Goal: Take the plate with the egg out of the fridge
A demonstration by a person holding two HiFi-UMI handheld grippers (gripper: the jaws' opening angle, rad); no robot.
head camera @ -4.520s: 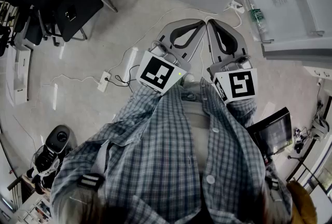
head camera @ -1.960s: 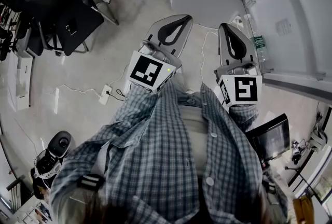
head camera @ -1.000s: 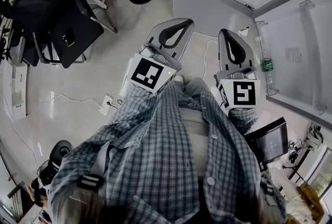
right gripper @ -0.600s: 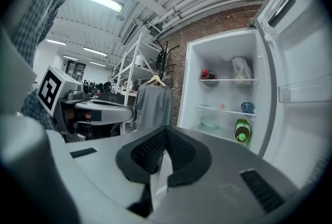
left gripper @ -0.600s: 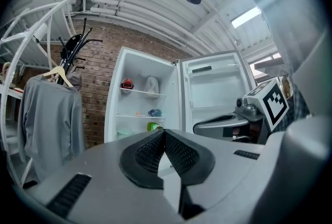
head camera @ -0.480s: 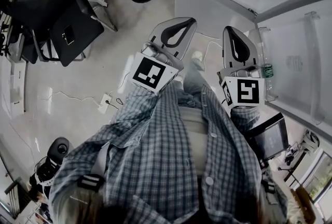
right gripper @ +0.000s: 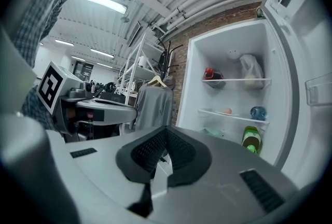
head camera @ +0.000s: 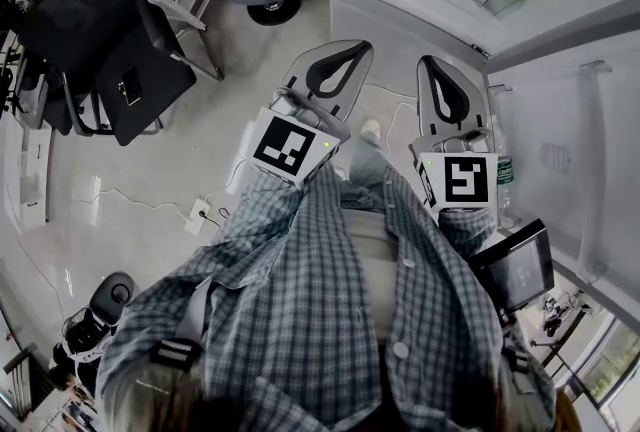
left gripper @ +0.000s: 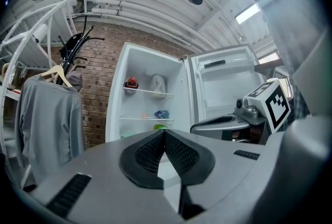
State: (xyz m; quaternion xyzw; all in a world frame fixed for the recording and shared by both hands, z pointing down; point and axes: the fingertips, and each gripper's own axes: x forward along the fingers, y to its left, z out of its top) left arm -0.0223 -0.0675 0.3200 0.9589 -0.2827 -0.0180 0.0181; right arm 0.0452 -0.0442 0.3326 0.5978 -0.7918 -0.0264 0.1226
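Note:
The fridge [left gripper: 150, 103] stands open ahead, its door [left gripper: 223, 83] swung to the right. On its middle shelf lies a small pale-orange egg [right gripper: 227, 111], also visible as the egg [left gripper: 143, 114]; I cannot make out the plate under it. My left gripper [head camera: 345, 55] and right gripper [head camera: 440, 70] are held side by side in front of my body, well short of the fridge. The left gripper [left gripper: 165, 132] is shut with nothing between its pads. The right gripper [right gripper: 166, 129] is shut and empty too.
A green bottle [right gripper: 251, 140] stands low in the fridge, a red thing [right gripper: 209, 73] and a white bag [right gripper: 251, 77] on the top shelf, a blue thing [right gripper: 257, 112] beside the egg. A black chair [head camera: 130, 50], a person's shoe [head camera: 270, 10] and floor cables [head camera: 205, 213] lie left.
I have come closer to the fridge: its open inside and the green bottle have entered the head view at the top right. Both grippers stay shut, side by side.

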